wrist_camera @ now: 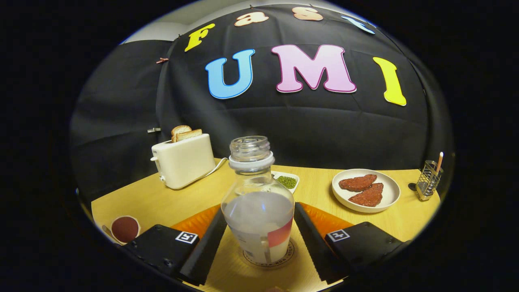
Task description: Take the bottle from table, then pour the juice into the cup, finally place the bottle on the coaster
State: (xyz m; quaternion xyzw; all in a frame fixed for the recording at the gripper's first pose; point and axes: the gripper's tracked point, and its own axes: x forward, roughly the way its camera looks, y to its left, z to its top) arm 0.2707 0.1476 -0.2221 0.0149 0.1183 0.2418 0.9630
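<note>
A clear plastic bottle [258, 211] without a cap stands upright on a round printed coaster [286, 256] on the wooden table [162, 202]. Pale liquid fills its lower half, and it carries a red and white label. My gripper [258, 233] has the bottle between its fingers; the left finger [206, 247] and the right finger [314, 243] each lie against a side of it. A small cup [125, 228] holding dark red juice sits on the table to the left of the left finger.
A cream toaster [184, 160] with bread slices stands at the back left. Behind the bottle is a small dish of green beans [287, 181]. To the right are a white plate with two red patties [365, 190] and a wire holder [429, 180].
</note>
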